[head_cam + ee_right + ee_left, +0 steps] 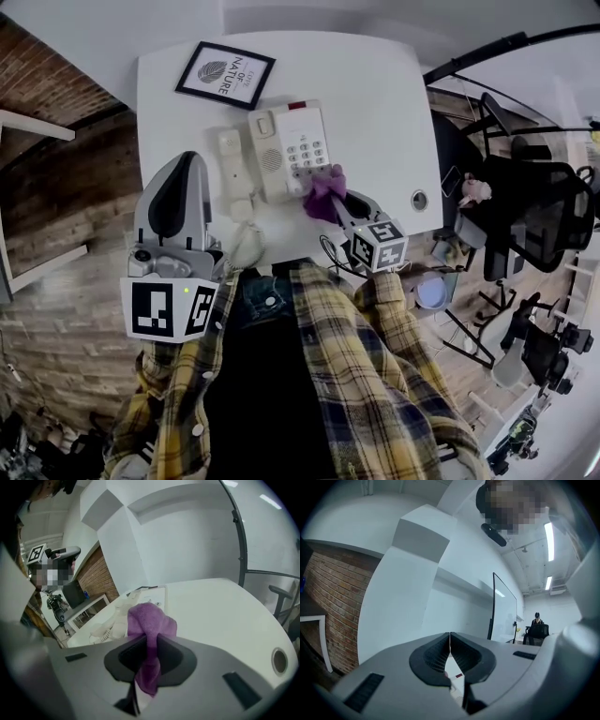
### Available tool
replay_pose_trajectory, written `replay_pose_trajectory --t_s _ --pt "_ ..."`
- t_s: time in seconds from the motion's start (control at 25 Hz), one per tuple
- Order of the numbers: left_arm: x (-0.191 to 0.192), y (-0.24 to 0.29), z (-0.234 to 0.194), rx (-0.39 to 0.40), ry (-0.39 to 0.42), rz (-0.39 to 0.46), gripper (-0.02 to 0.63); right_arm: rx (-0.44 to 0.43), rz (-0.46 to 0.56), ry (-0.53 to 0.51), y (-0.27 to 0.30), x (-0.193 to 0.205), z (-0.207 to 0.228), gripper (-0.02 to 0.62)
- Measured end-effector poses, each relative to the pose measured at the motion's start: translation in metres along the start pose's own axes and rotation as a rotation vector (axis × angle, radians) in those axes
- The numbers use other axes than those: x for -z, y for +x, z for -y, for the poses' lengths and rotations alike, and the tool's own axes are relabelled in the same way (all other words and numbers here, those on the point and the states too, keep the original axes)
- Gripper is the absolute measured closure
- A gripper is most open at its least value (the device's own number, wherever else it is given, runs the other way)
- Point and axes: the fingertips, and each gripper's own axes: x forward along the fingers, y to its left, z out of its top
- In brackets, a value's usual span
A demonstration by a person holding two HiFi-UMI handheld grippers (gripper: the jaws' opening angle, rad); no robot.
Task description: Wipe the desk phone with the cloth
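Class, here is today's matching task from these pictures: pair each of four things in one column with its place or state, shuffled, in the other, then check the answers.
1 cloth
2 framed picture
3 left tool
4 handset

A shut, empty
B left of the keypad
C pinched in the right tool
D far side of the table

Pairs: 1-C, 2-D, 3-A, 4-B

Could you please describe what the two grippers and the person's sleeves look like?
The left gripper and right gripper both have smooth light-grey shells, with black ribbed pads on the fingers. Each carries a white cube printed with black square markers. The person's sleeves belong to a yellow plaid shirt with dark and white stripes, worn open over a black top.
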Motion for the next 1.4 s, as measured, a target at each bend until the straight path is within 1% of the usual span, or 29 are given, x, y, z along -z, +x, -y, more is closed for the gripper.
replay_pose_trajectory --t_s 0.12,0.2,0.28,0.48,0.68,0.76,0.88,1.04,1.2,1.4 --pt "-0.002 -0.003 -0.003 -0.017 0.0 0.008 0.591 -0.024 0.058 0.008 -0.006 -0.022 -0.009 0.534" --pt "-0.004 -0.007 -0.006 -0.03 -0.001 0.014 0.591 -0.054 0.106 -0.011 -0.008 -0.044 -0.022 0.534" --pt "-0.006 -0.01 -0.007 -0.044 0.001 0.02 0.591 -0.092 0.148 -0.054 -0.009 -0.067 -0.037 0.534" --pt "-0.01 -0.016 -0.008 -0.074 0.008 0.032 0.591 -0.204 0.242 -0.205 -0.011 -0.126 -0.083 0.534" --pt "-0.012 -0.018 -0.008 -0.098 0.011 0.038 0.591 -0.312 0.365 -0.318 -0.027 -0.183 -0.13 0.534" --pt "-0.014 -0.019 -0.008 -0.104 0.014 0.044 0.591 -0.345 0.408 -0.349 -0.036 -0.201 -0.147 0.534" --pt "-0.017 -0.018 -0.006 -0.109 0.018 0.054 0.591 -0.37 0.483 -0.361 -0.052 -0.225 -0.165 0.534" --pt "-0.019 -0.018 -0.005 -0.113 0.021 0.063 0.591 -0.381 0.537 -0.393 -0.069 -0.241 -0.18 0.534" --pt "-0.021 -0.019 -0.005 -0.123 0.024 0.068 0.591 -0.41 0.551 -0.381 -0.079 -0.246 -0.184 0.534" --pt "-0.021 -0.022 -0.01 -0.133 0.022 0.065 0.591 -0.39 0.547 -0.385 -0.08 -0.247 -0.181 0.534"
